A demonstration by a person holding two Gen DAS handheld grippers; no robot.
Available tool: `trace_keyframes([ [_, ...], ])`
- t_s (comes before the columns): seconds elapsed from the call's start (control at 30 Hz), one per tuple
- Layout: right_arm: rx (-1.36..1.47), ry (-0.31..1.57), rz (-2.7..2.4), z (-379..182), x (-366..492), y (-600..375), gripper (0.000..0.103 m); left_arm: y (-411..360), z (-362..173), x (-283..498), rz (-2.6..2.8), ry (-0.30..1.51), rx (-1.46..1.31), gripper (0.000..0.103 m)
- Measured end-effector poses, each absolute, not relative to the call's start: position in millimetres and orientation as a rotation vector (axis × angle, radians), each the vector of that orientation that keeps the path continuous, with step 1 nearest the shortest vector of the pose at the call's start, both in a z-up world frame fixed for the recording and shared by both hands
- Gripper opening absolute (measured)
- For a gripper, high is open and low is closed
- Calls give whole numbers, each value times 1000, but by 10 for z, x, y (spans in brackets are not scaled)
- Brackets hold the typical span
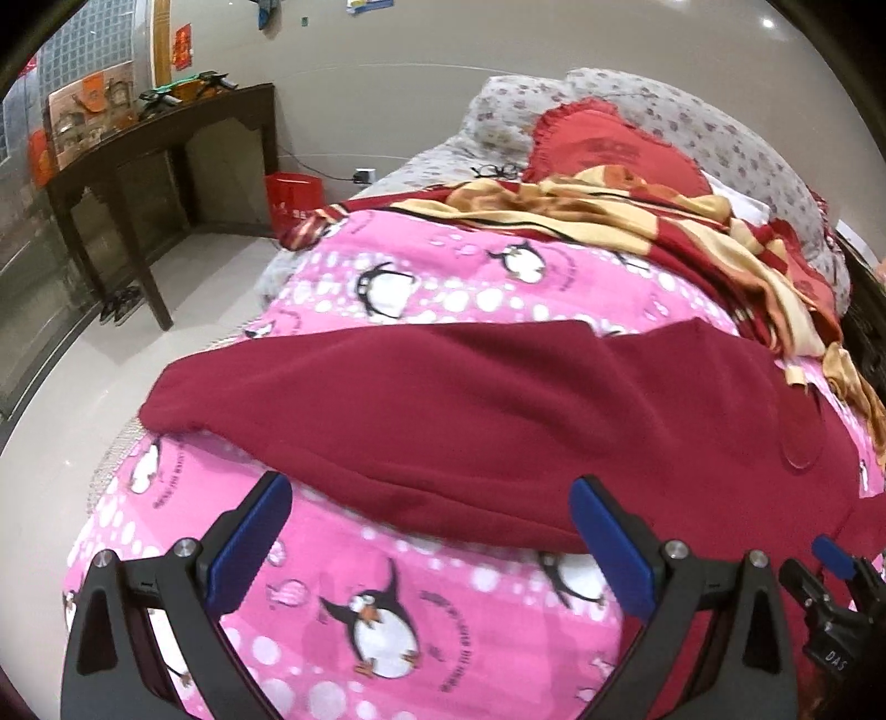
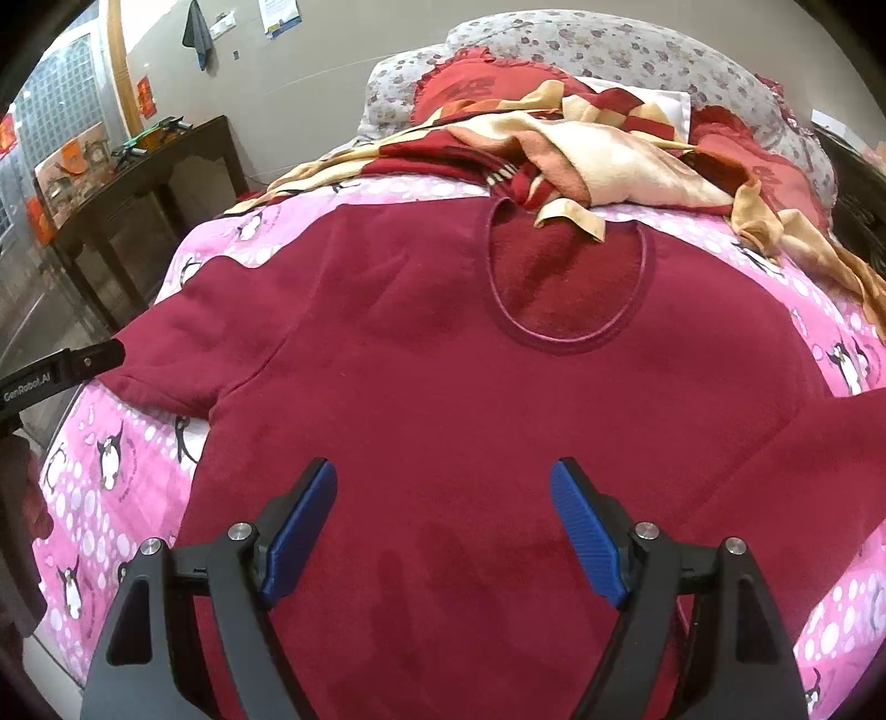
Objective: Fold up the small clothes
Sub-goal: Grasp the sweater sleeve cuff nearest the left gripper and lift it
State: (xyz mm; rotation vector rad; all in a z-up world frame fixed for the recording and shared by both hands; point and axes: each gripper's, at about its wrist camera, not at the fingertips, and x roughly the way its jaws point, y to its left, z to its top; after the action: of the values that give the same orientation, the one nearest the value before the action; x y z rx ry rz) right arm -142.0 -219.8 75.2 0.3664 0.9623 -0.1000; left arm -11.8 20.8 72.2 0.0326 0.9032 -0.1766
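The dark red top [image 2: 443,387] lies flat on the pink penguin blanket [image 1: 360,598], neck hole away from the fingers. The right gripper [image 2: 443,531] hangs over its middle, fingers wide apart and holding nothing. The left gripper [image 1: 432,543] has its fingers wide apart too, just short of the sleeve [image 1: 387,410].

Plain beige wall [image 1: 415,50] behind the bed [image 1: 498,288]; red paper decoration [image 1: 181,45] stuck near a wooden door frame [image 1: 161,39]. Dark wooden side table [image 1: 160,160] against the wall, cluttered on top. Red bin [image 1: 292,202] beside it on the glossy pale tiled floor [image 1: 83,387]. Dark shoes [image 1: 119,303] under the table. Glass-block window [image 1: 88,50] at left, daylight coming through.
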Motion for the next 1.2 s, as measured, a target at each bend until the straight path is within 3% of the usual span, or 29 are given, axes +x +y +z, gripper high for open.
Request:
trace_keyframes([
  [0.27, 363, 978, -92, 707, -1372, -2143, 94, 574, 679, 36, -120, 928, -21, 102],
  [0.43, 373, 988, -90, 685, -1370, -2131, 94, 1065, 700, 261, -74, 959, -220, 102],
  [0.57, 388, 996, -83, 675, -1362, -2115, 94, 1544, 615, 422, 17, 975, -383, 94],
  [1.03, 377, 1025, -70, 648, -1307, -2045, 94, 2384, 48, 840, 178, 1067, -701, 86],
  [1.13, 379, 1032, -69, 633, -1309, -2037, 94, 2392, 66, 895, 183, 1051, -671, 72],
  [1.2, 379, 1034, -70, 624, -1316, -2035, 93, 2397, 62, 951, 171, 1060, -653, 47],
])
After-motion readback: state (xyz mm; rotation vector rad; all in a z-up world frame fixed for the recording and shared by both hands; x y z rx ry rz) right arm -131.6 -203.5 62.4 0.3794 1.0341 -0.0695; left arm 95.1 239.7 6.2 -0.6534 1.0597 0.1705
